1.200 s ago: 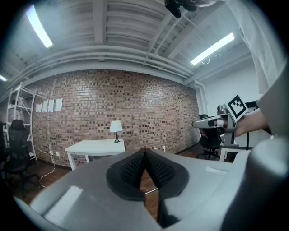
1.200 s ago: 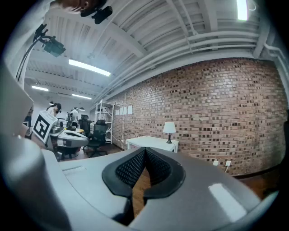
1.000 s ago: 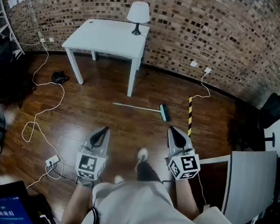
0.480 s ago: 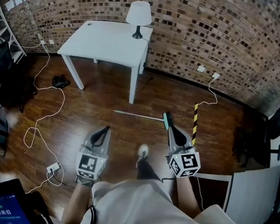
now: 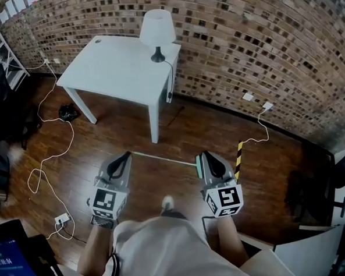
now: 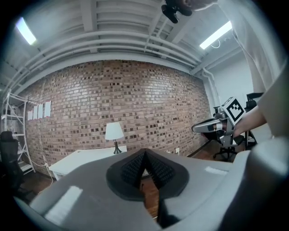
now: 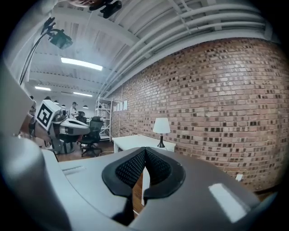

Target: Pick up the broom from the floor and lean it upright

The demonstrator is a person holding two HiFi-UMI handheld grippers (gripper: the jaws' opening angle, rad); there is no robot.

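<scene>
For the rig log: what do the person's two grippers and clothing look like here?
The left gripper and right gripper have light grey bodies tapering to black ribbed pads. Each carries a white cube with black square markers. The person wears a pale short-sleeved top.

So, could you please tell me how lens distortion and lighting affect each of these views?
Head view: the wide lens bows the brick wall into a curve. Left gripper view: black corners ring the picture, and the ceiling light is blown out. Right gripper view: the same black ring, with the near right claw looking soft against the sharper wall.
</scene>
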